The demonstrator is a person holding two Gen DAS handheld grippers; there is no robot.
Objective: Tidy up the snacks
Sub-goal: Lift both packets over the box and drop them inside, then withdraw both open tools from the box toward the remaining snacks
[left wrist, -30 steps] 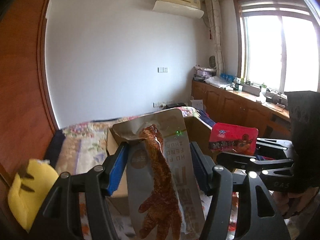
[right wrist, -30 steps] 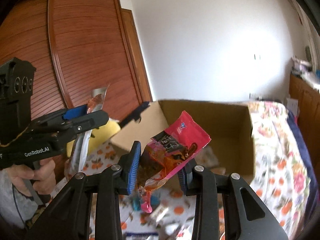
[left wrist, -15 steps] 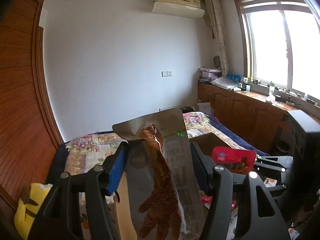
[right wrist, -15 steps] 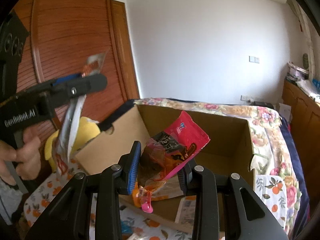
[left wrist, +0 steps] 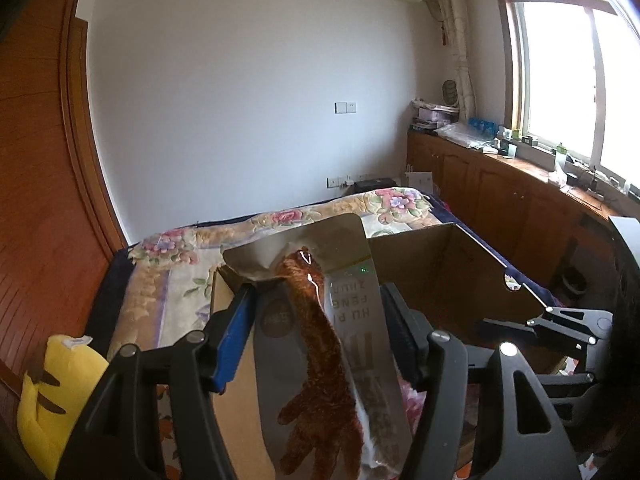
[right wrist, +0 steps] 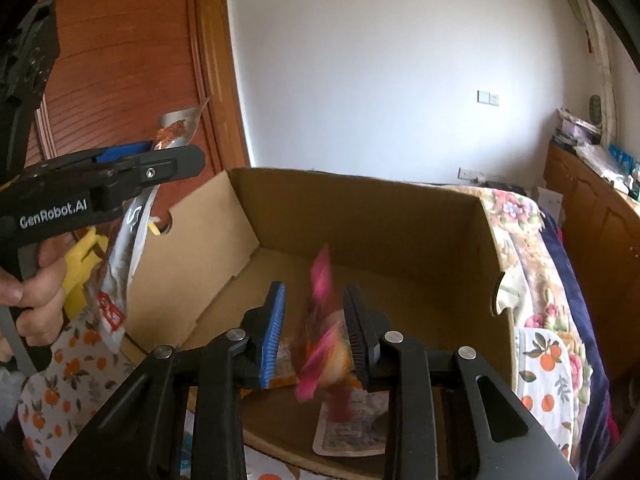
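Yellow plush toy (left wrist: 52, 392): seen at the far left, beside the wooden wardrobe, on the bed.
Hand (right wrist: 36, 292): wrapped around the handle of the left tool, at the left edge of the right wrist view.
Left gripper (left wrist: 316, 296): held about half open and clamped on a tall snack packet, with a pad pressed to each long edge.
Silver packet (left wrist: 352, 344): long, flat and matt silver – a brown braised chicken foot is shown down its middle, grey lettering runs along one side and a red mark sits near its lower end. It hangs upright from the jaws, just outside the left wall of the box.
Cardboard box (right wrist: 360, 208): plain brown, open at the top, with a cut-out handhold in each side wall; it is set on the bed.
Right gripper (right wrist: 314, 312): held low over the near edge of the box. Its jaws have just been closing and now stand narrow, with a packet between them.
Pink packet (right wrist: 320, 320): bright pink with an orange-yellow patch, turned edge-on and blurred. It lies against the right-hand pad, while a gap shows beside the blue pad – whether it is truly pinched cannot be told.
Flat packets (right wrist: 352, 428): laid on the box floor under the right jaws; their print is too blurred to read.
Orange-print cloth (right wrist: 548, 372): spread over the flowered bedspread (right wrist: 516, 216) at the right of the box.
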